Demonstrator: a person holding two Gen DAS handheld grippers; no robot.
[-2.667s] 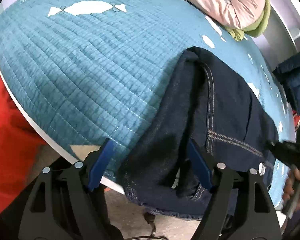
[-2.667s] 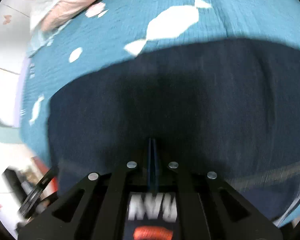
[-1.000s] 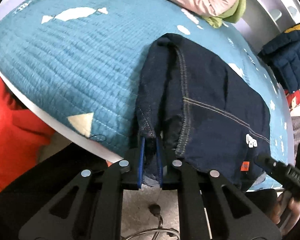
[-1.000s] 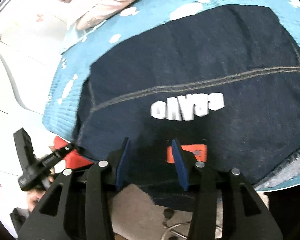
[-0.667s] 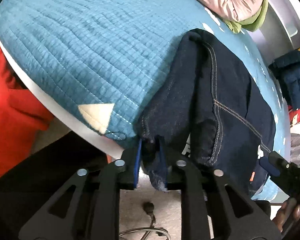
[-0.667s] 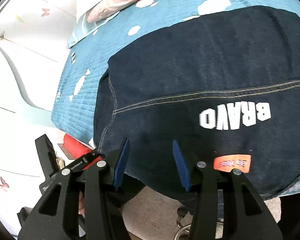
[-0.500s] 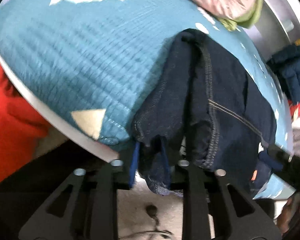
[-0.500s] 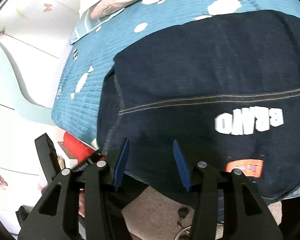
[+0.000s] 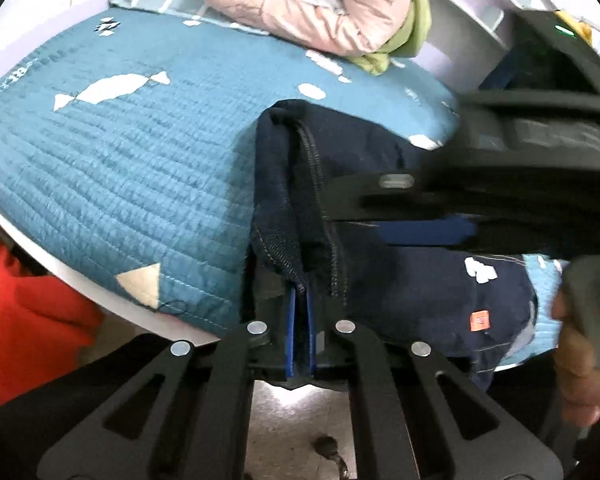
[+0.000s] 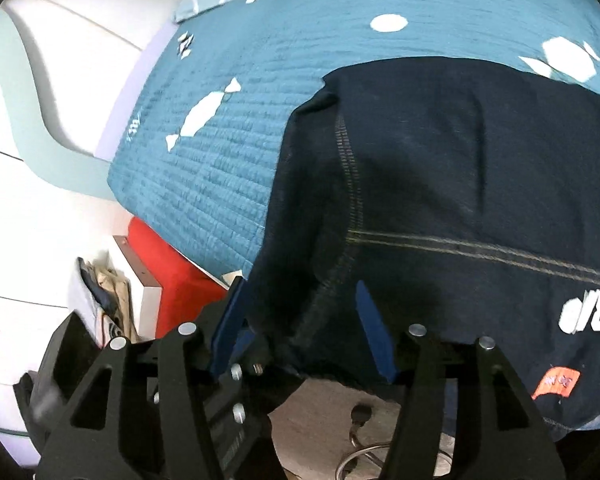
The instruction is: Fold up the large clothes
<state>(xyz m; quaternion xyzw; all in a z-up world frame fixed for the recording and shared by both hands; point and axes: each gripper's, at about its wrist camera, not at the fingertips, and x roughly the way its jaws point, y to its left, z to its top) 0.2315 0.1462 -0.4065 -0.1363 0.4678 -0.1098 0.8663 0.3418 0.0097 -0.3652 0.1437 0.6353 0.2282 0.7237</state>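
- Dark denim garment (image 10: 452,184) lies spread on the teal quilt (image 9: 132,168), its near hem hanging over the quilt's front edge; white lettering and an orange tag sit near that hem.
- Left gripper (image 9: 300,332): blue pads pressed together on a fold of the garment's hem at the quilt's front edge — a firm pinch, cloth visibly between them.
- Right gripper (image 10: 304,328): jaws opening, moderately wide, straddling the seamed side edge of the garment just beside the left gripper; cloth lies between the pads but they do not press on it.
- Handling, as judged: thick denim, heavy for cloth, soft but with stiff double-stitched seams; not slippery, not fragile. It should hold a crease yet sag under its own weight if lifted by one point.
- Where to hold, as judged: the hem corners and the seam line — the thickest parts — with the two grippers set apart so the panel hangs flat.
- Containers: none in view. A pink padded jacket (image 9: 320,4) lies loose at the far end of the quilt, well apart from the garment.
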